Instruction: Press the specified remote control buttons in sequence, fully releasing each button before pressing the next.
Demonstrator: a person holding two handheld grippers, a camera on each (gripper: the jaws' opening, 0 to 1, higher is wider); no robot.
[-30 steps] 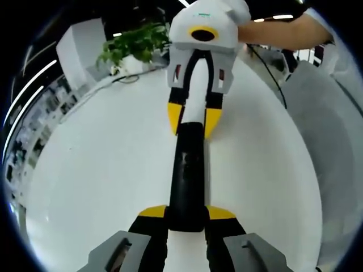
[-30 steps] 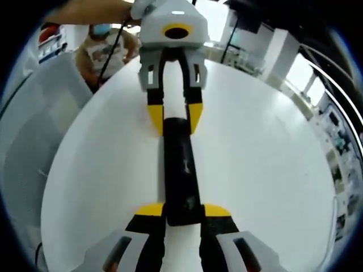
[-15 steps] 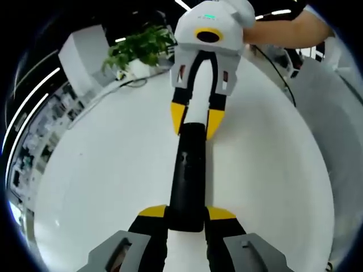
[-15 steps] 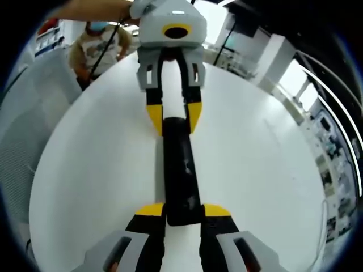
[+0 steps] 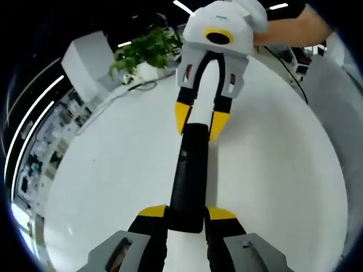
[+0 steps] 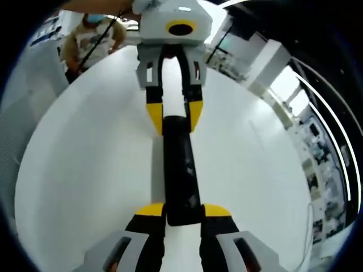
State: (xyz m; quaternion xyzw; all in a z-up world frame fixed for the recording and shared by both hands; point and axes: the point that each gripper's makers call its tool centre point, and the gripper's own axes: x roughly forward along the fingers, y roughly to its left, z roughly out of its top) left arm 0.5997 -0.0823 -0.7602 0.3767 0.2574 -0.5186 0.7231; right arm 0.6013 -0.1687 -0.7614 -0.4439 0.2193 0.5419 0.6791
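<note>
Left gripper view has your left claw (image 5: pixel 186 214) closed on the near end of the black remote control (image 5: pixel 189 175), its yellow-tipped jaws pressed against both long sides. The remote control runs straight away from you above the white table (image 5: pixel 108 181), and at its far end your right claw (image 5: pixel 198 122) is clamped on it as well, yellow tips on either side. Whether the remote control touches the table or is lifted off it, you cannot tell from here. Beyond the far table edge stands a green potted plant (image 5: pixel 148 50), with a cable (image 5: pixel 142 86) lying on the table just beside it. Right gripper view shows the same hold from the other end: your right claw (image 6: pixel 182 212) grips the near end of the remote control (image 6: pixel 180 170), your left claw (image 6: pixel 172 118) grips the far end, and a person (image 6: pixel 93 35) stands past the far edge of the table (image 6: pixel 85 164).
</note>
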